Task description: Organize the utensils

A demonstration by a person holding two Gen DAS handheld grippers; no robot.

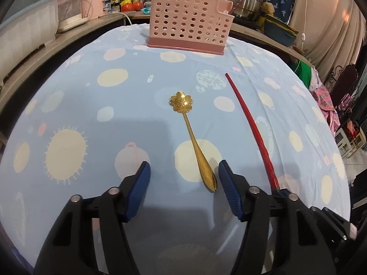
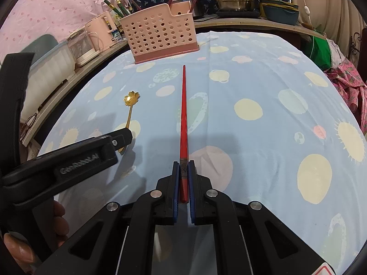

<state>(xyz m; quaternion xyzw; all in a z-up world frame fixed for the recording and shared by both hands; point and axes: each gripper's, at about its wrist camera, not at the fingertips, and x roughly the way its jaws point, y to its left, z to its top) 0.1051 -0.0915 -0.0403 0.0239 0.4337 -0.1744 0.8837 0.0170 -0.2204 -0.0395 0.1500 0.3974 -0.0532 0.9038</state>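
Spoon (image 1: pixel 191 135), gold with a flower-shaped bowl, is lying flat on the surface (image 1: pixel 114 123), which is wearing a pale blue cloth printed with cream dots and suns. Its bowl is pointing toward the far edge and its handle end is sitting between the fingers of the left gripper (image 1: pixel 184 173), close to the right-hand pad and well apart from the left-hand one. Those fingers (image 1: pixel 140 183) are standing wide apart and are not gripping anything; whether the right-hand pad is touching the handle cannot be told. At the far edge of the surface, a pink perforated holder (image 1: pixel 187 21) is standing upright on its darker base, and in the right wrist view a few sticks are poking up from its back section. To the right of the spoon, a red chopstick (image 2: pixel 183 114) is pointing its thin tip toward the holder. The right gripper (image 2: pixel 184 167) is clamping the thick end of the chopstick, its blue pads (image 2: pixel 175 183) pressing against both sides. In the right wrist view the left gripper (image 2: pixel 123 137) is showing at the left, over the spoon handle.
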